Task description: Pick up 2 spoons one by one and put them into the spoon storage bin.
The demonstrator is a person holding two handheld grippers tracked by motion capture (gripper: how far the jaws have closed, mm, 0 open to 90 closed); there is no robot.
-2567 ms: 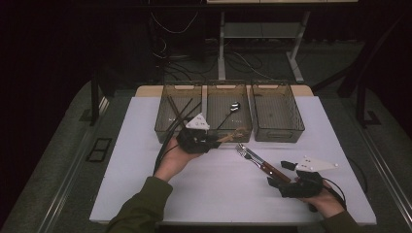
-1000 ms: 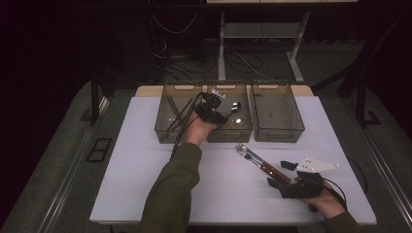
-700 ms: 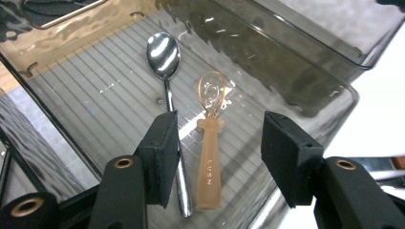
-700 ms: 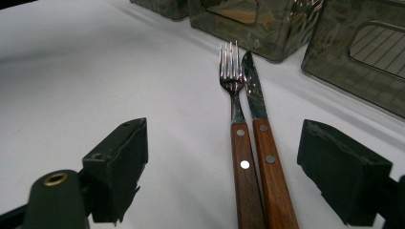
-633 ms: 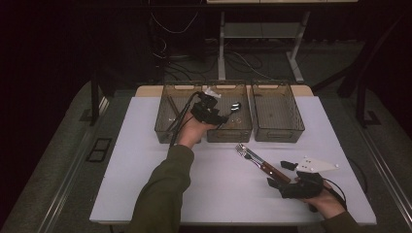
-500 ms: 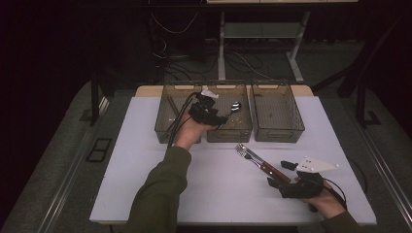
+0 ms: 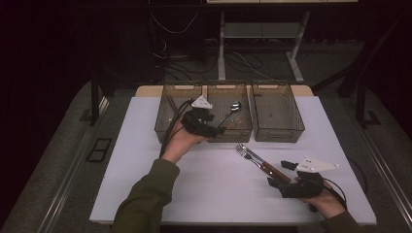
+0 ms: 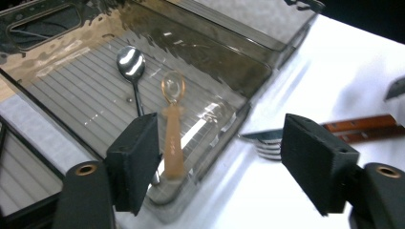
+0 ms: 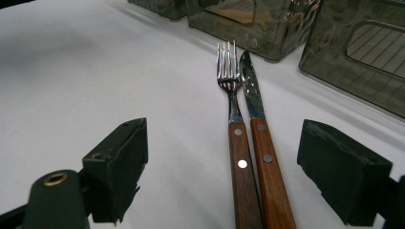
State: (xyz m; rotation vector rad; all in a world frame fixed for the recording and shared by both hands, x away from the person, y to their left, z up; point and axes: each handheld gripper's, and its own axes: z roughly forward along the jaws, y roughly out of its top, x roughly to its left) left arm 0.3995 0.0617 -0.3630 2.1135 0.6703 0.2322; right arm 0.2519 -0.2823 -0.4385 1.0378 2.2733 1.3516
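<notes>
My left gripper [image 7: 213, 130] hovers at the near edge of the middle smoky bin [image 7: 243, 132]; its jaws have just been opening and stand open with nothing between them [image 8: 219, 157]. A metal spoon [image 7: 232, 109] lies on the bin floor [image 8: 131, 67], with a small blurred amber spoon-shaped piece [image 8: 173, 138] beside it. My right gripper [image 7: 279, 174] rests at the front right of the table, open [image 9: 227, 143]. A fork [image 9: 231, 95] and a knife [image 9: 253, 95] with wooden handles lie side by side between its jaws, untouched by the pads.
Three smoky bins stand in a row at the back of the white table [image 7: 209, 184]: a left bin [image 7: 165, 116] holding a brown stick, the middle one, and a right bin [image 7: 279, 131]. The left gripper's cable hangs over the left bin.
My left gripper carried the spoon over the middle bin, then drew back toward the near edge with its jaws wider; the spoon lies in the bin. The right gripper, fork and knife stayed put.
</notes>
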